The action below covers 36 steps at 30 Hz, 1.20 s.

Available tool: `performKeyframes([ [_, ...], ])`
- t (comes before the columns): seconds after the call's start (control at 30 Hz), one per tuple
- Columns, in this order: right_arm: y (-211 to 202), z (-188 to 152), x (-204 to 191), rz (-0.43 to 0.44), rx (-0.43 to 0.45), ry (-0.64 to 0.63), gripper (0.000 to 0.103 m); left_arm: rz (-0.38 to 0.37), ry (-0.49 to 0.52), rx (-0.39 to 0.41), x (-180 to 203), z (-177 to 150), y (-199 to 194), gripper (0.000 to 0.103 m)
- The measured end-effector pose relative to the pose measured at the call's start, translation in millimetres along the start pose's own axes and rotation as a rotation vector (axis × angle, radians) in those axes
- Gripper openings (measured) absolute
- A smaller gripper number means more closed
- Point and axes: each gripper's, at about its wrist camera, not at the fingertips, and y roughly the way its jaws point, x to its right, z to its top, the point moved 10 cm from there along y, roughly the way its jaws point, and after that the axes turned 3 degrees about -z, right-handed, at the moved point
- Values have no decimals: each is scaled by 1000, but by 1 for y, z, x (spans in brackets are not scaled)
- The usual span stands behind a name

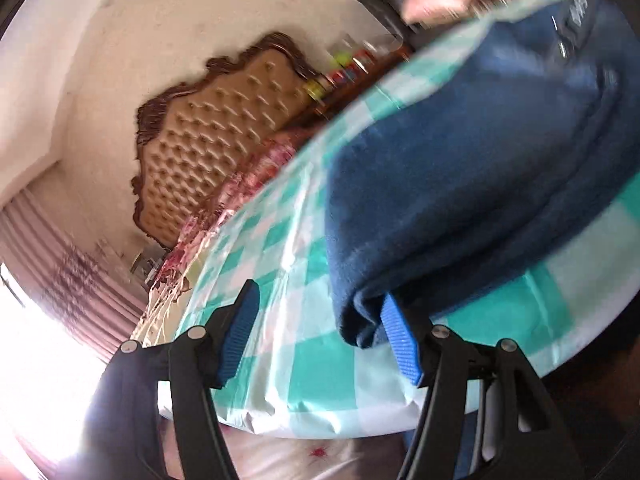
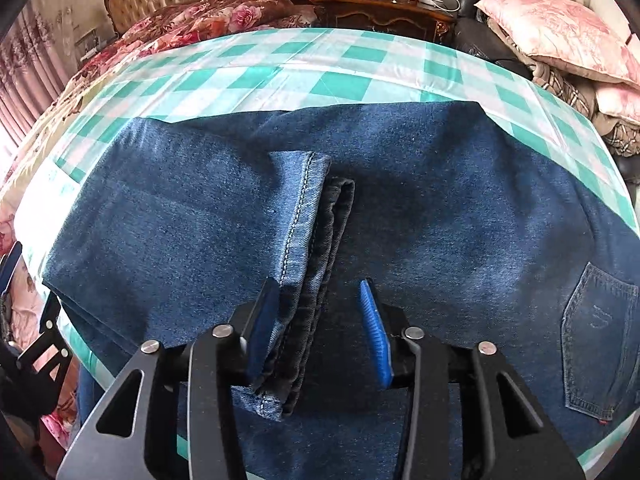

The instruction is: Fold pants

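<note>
I see a table under a teal-and-white checked plastic cloth (image 2: pixel 280 76), and across it lies the pair of dark blue denim jeans (image 2: pixel 440 208), already doubled over, long axis running side to side in my right wrist view, back pocket (image 2: pixel 600 340) at the right end. The stitched leg hems (image 2: pixel 308 248) rest on top near the middle, pointing toward me.

My right gripper (image 2: pixel 320 320) points steeply down over those hems. Its jaws are spread; the left pad touches the hem's edge, but nothing is pinched.

My left gripper (image 1: pixel 320 340) sits at the near left corner of the jeans, jaws also spread; the folded corner (image 1: pixel 360 320) drapes against its right pad, ungripped.

I judge the next fold runs along the long axis, so the left gripper, nearest that end, should take the corner.
</note>
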Motion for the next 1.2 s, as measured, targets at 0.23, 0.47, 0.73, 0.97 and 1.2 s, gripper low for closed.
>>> performKeyframes([
  [0.23, 4, -1, 6, -8, -8, 1, 55, 33, 242, 47, -17, -19, 5, 70],
  [0.47, 2, 0, 9, 45, -22, 40, 56, -41, 56, 42, -40, -10, -22, 69],
  [0.73, -8, 36, 40, 348, -55, 270, 55, -346, -41, 258, 55, 79, -100, 54],
  [0.97, 11, 48, 44, 408, -108, 316, 55, -464, 58, 308, 147, 131, -105, 52],
  [1.2, 10, 49, 70, 432, -112, 374, 55, -493, 41, 217, 160, 128, -78, 51],
])
